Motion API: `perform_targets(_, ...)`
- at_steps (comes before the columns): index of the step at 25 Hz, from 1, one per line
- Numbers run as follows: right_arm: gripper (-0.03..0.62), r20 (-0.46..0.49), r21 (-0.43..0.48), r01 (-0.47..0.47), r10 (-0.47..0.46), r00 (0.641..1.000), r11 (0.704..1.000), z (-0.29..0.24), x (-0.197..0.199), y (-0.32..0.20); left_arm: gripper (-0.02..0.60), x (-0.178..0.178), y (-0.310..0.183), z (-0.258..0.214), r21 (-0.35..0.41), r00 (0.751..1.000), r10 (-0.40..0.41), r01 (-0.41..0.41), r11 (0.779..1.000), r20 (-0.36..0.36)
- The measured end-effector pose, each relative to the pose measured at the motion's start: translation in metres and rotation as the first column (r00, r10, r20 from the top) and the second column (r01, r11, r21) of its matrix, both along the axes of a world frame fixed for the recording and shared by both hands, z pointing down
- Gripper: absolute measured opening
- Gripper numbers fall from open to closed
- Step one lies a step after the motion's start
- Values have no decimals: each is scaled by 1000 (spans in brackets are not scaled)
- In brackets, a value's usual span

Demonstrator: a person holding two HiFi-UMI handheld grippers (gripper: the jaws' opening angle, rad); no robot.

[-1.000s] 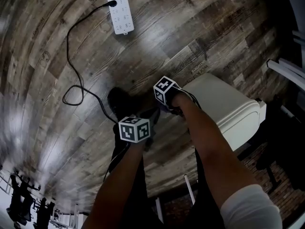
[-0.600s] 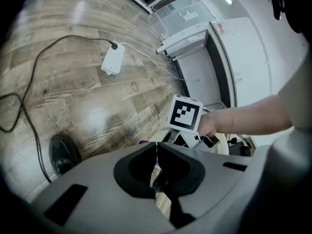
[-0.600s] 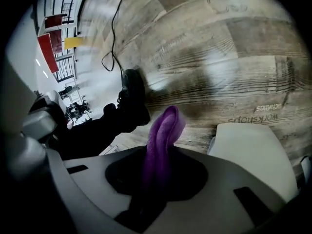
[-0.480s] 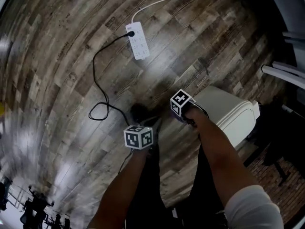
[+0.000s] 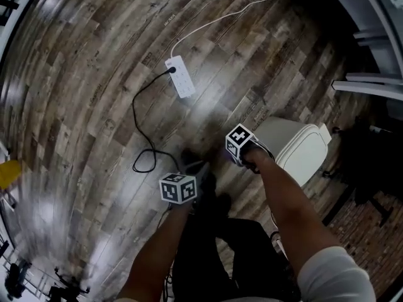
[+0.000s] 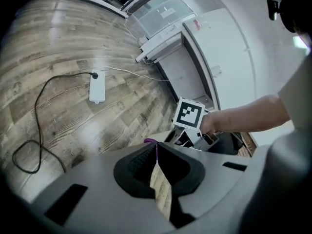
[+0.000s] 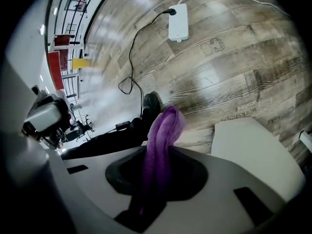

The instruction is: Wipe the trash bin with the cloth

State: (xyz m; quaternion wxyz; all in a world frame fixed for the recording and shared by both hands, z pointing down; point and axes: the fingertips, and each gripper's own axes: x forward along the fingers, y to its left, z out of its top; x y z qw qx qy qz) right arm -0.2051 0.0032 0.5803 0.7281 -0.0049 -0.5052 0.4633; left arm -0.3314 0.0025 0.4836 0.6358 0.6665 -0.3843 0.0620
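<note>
Right tongs point(image 7: 161, 152) clamped on the purple cloth point(image 7: 165, 126). It's a soft, fuzzy terry fold that stands up past the tips and droops over. Left tongs point(image 6: 156, 147) are pinched nearly closed, with only a thin purple wisp at the seam and nothing bulky in them.

Trash bin point(image 7: 253, 145) sits just right of the cloth, not touching yet, with floor showing between them. From the head view it's on the floor by the person's right arm: cream plastic, smooth and matte, flat lid, rounded corners.

My take on the wipe:
- bring the cloth's loose fold flat onto the lid and keep the tongs' tips off the plastic
- use long strokes along the lid, then around the curved edges
- the bin looks light, so it may skate on the glossy wood-plank floor point(image 5: 94, 74); brace it with the left tongs

White power strip point(image 5: 181, 76) and black cable point(image 5: 141, 131) lie well apart from the bin.
</note>
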Motion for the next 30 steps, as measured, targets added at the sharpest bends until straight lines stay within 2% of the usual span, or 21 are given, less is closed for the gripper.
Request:
perform_targets(7, 94, 56, 74, -83, 79, 995, 994, -38, 13, 29, 8, 18, 22, -47, 78, 997, 67, -68, 995, 24)
perform_targets(14, 94, 148, 177, -131, 105, 983, 975, -84, 33, 72, 8, 46, 70, -89, 128, 983, 165, -174, 976, 77)
perform_targets(17, 94, 183, 214, -162, 124, 975, 963, -109, 43, 87, 8, 55, 91, -115, 151, 979, 181, -193, 970, 89)
perform_targets(23, 94, 233, 316, -208, 136, 963, 926, -163, 59, 93, 8, 63, 106, -168, 214, 979, 172, -191, 958, 105)
perform_targets(30, 94, 289, 412, -274, 161, 944, 869, -232, 84, 107, 8, 85, 118, -242, 308, 973, 195, -223, 925, 120)
